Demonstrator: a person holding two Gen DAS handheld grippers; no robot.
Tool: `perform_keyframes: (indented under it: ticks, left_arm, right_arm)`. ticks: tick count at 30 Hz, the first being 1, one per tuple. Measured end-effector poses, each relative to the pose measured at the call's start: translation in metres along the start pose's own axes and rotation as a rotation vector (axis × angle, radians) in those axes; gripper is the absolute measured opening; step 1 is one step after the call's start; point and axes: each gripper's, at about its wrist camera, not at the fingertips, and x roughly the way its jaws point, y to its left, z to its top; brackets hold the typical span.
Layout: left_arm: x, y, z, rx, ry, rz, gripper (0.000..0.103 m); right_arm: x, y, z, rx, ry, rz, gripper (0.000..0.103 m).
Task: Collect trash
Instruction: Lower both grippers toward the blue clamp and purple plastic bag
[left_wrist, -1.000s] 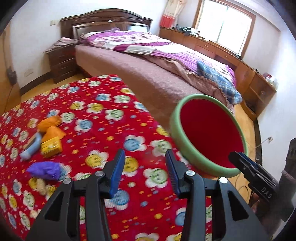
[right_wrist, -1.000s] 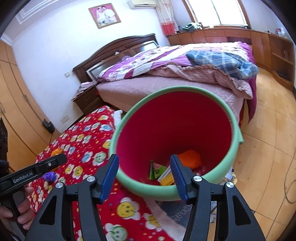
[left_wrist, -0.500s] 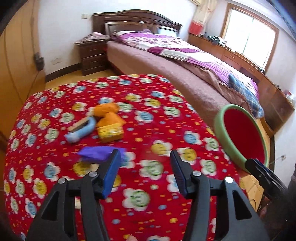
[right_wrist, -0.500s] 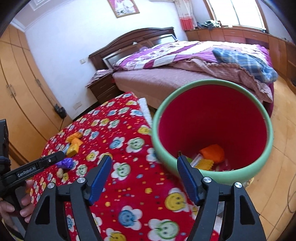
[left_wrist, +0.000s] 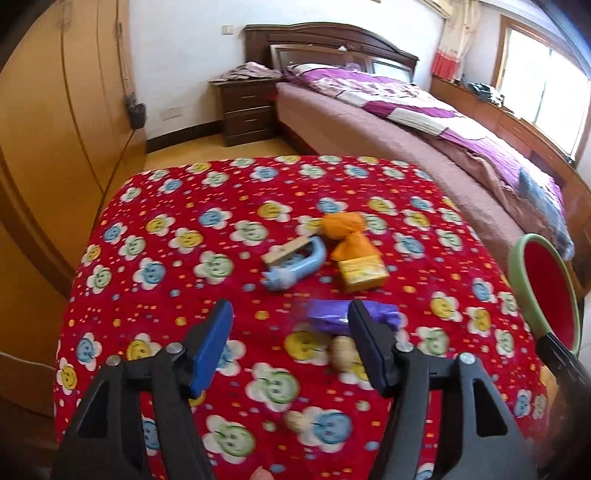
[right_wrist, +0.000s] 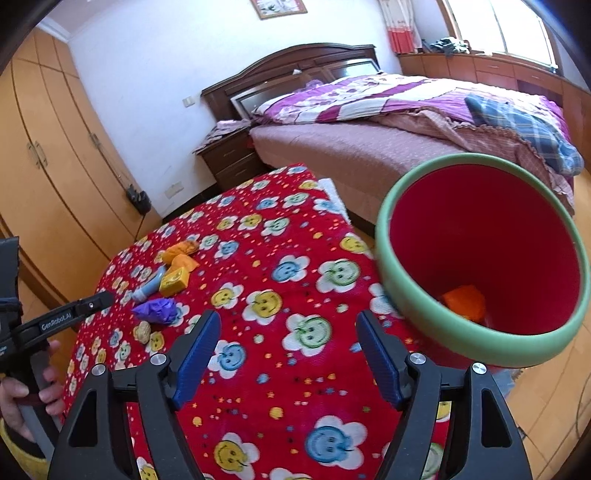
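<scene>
Right now both tools are empty above a desk (left_wrist: 155, 280) covered with a red cloth printed with smiling flowers. Seen from its own wrist camera, the left tool (left_wrist: 291, 343) has its blue-padded jaws spread apart; they have just been opening, and nothing is pinched between them. Just past its right finger lies a crumpled purple wrapper (left_wrist: 328, 317), partly hidden by that finger, with a small tan lump (left_wrist: 341, 356) on the cloth beside it. Farther up the cloth sit a yellow carton (left_wrist: 364, 273), a bunched orange bag (left_wrist: 347, 232) touching the carton's far side, and a pale blue tube (left_wrist: 295, 267) lying against a flat tan piece (left_wrist: 284, 253). The right tool (right_wrist: 288, 354) also has its jaws spread and has just been opening, with only the flowered cloth between the pads. To its right stands a round bin (right_wrist: 424, 295) with a green rim and a red inside, beside the desk's edge, with an orange piece of trash (right_wrist: 465, 301) at its bottom. In the right wrist view a hand (right_wrist: 22, 391) grips the left tool's handle at the left edge, and the purple wrapper lies near that tool's tip. Behind the desk are a bed with a purple quilt (right_wrist: 369, 107) and a dark wooden nightstand (left_wrist: 247, 107).
</scene>
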Motion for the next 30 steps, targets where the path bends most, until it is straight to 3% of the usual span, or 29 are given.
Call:
perform_keyframes:
  ticks: [11,14,24,26,27,29,30]
  left_arm:
    - [0.037,0.008,0.007,-0.02,0.03,-0.004,0.069]
    - [0.049,0.005,0.016,-0.023,0.02,-0.008,0.076]
    - [0.087,-0.005,0.029,0.03,0.069,0.005,0.077]
    - [0.093,-0.003,0.028,0.012,0.104,-0.009,0.068]
    - [0.095,-0.002,0.027,-0.003,0.116,-0.022,0.057]
    - [0.096,-0.001,0.028,-0.012,0.111,-0.028,0.053]
    - [0.096,-0.002,0.029,-0.009,0.112,-0.039,0.046]
  right_arm:
    - [0.021,0.014,-0.008,-0.029,0.064,0.003,0.077]
    - [0.024,0.017,-0.01,-0.035,0.073,0.002,0.077]
    - [0.036,0.018,-0.012,-0.041,0.103,-0.002,0.077]
    - [0.037,0.019,-0.013,-0.046,0.106,-0.001,0.077]
    - [0.039,0.019,-0.013,-0.048,0.108,-0.001,0.077]
    - [0.04,0.021,-0.013,-0.053,0.11,0.001,0.077]
    - [0.041,0.022,-0.013,-0.056,0.11,0.003,0.077]
